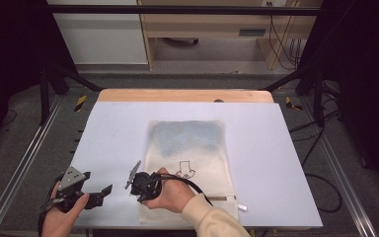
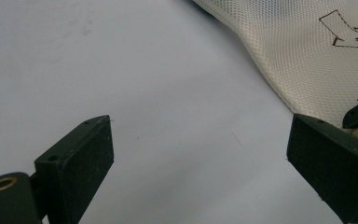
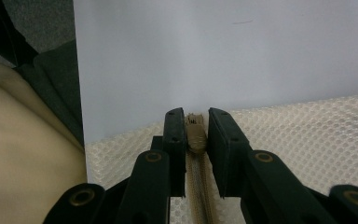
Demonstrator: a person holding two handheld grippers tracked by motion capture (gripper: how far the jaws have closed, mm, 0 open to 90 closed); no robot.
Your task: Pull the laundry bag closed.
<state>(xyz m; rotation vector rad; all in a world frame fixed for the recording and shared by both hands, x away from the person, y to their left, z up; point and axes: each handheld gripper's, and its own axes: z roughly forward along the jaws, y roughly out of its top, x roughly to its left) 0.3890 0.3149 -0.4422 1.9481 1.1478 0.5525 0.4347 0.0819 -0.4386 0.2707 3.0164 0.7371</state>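
A cream mesh bag (image 1: pixel 187 143) lies flat on the white table (image 1: pixel 113 128), with a black arrow outline (image 1: pixel 186 169) printed on it. A brown zipper (image 1: pixel 219 198) runs along its near edge, ending in a pale pull tab (image 1: pixel 242 207) at the right. My right gripper (image 1: pixel 140 196) reaches over the bag's near left corner. In the right gripper view, the right gripper (image 3: pixel 196 126) is shut on the brown zipper end (image 3: pixel 195 135) at the edge of the mesh (image 3: pixel 307 135). My left gripper (image 1: pixel 101 193) rests left of the bag. It (image 2: pixel 200 158) stands open over bare table, the bag (image 2: pixel 307 60) beyond it.
The table's near edge runs just under both hands. A wooden strip (image 1: pixel 185 95) borders its far edge. Metal rails (image 1: pixel 24 158) and black frame legs flank the table, with cables (image 1: pixel 321 148) on the floor to the right.
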